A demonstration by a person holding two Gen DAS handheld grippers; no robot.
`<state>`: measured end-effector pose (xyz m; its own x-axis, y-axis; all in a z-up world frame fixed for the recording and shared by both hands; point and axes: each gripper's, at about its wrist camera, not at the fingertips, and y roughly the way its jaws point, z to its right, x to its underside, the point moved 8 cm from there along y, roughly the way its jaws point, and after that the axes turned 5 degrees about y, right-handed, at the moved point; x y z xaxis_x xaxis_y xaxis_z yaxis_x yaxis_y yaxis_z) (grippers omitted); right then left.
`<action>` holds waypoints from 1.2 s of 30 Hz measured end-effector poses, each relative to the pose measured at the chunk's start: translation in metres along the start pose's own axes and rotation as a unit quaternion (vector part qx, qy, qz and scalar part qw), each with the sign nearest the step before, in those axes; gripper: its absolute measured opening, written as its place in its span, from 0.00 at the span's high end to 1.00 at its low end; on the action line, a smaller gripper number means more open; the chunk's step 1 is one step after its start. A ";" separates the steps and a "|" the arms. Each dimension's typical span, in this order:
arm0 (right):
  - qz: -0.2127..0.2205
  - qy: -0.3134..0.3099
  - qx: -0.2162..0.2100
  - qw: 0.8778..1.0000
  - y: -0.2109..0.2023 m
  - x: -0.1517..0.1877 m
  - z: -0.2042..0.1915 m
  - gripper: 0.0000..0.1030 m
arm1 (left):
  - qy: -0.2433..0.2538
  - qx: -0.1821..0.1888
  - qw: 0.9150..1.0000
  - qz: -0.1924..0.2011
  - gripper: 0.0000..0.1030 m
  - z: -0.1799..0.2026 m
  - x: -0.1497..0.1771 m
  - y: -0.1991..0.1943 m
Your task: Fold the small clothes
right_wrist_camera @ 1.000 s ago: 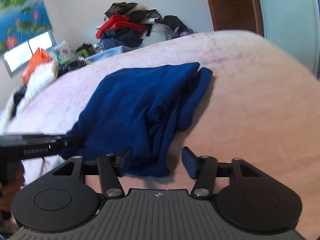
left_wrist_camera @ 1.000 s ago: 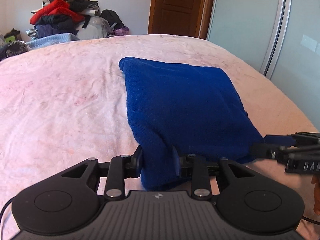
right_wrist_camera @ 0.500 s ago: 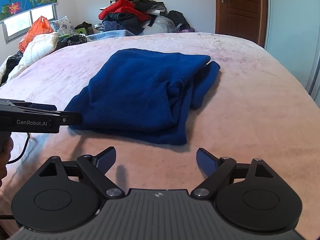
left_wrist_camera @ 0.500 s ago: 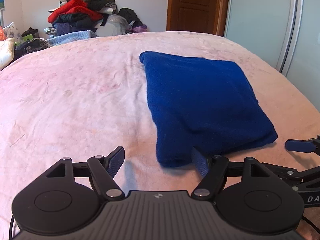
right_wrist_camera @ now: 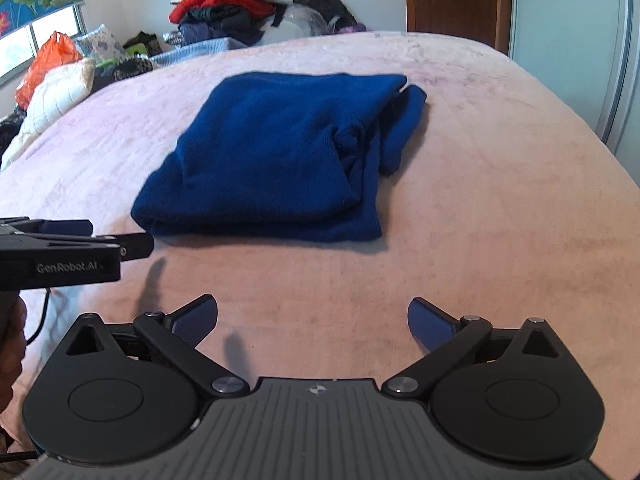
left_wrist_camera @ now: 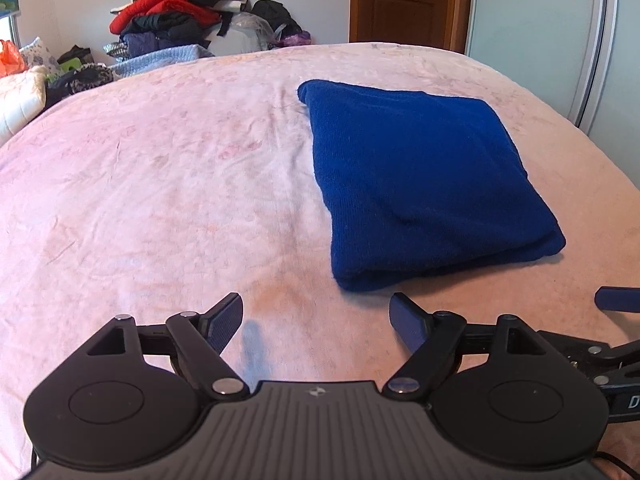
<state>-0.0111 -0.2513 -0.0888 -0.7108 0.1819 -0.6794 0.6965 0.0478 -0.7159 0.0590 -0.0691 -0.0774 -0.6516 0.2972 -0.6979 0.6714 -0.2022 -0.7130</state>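
A dark blue knitted garment (left_wrist_camera: 416,184) lies folded into a rough rectangle on the pink bedspread (left_wrist_camera: 160,184). It also shows in the right wrist view (right_wrist_camera: 280,160), where loose layers bunch along its right side. My left gripper (left_wrist_camera: 316,318) is open and empty, a short way in front of the garment's near edge. My right gripper (right_wrist_camera: 312,320) is open and empty, back from the garment. The left gripper's body shows at the left edge of the right wrist view (right_wrist_camera: 72,252). One blue fingertip of the right gripper (left_wrist_camera: 616,298) shows at the right edge of the left wrist view.
A pile of mixed clothes (left_wrist_camera: 180,20) is heaped behind the bed's far side. White bedding and an orange bag (right_wrist_camera: 52,64) lie at the far left. A wooden door (left_wrist_camera: 400,0) and sliding wardrobe panels (left_wrist_camera: 560,20) stand at the right.
Both grippers have let go of the blue garment, opened wide and pulled back from it. The garment now lies flat and folded on the bed.
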 end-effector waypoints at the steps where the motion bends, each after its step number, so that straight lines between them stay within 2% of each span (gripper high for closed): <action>1: 0.000 -0.001 -0.001 1.000 -0.001 0.001 -0.001 0.00 | -0.003 0.001 1.000 -0.001 0.22 -0.001 0.001 -0.001; 10: 0.000 -0.015 0.002 1.000 -0.008 0.005 -0.007 0.01 | 0.002 -0.011 1.000 -0.011 0.22 0.003 0.005 -0.004; 36: 0.001 -0.018 -0.003 1.000 -0.014 0.004 -0.011 0.01 | 0.007 -0.002 1.000 -0.028 0.22 0.008 0.011 0.000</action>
<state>-0.0231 -0.2408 -0.0798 -0.7120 0.1459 -0.6868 0.6989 0.0538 -0.7132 0.0488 -0.0733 -0.0855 -0.6833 0.3204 -0.6560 0.6352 -0.1821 -0.7506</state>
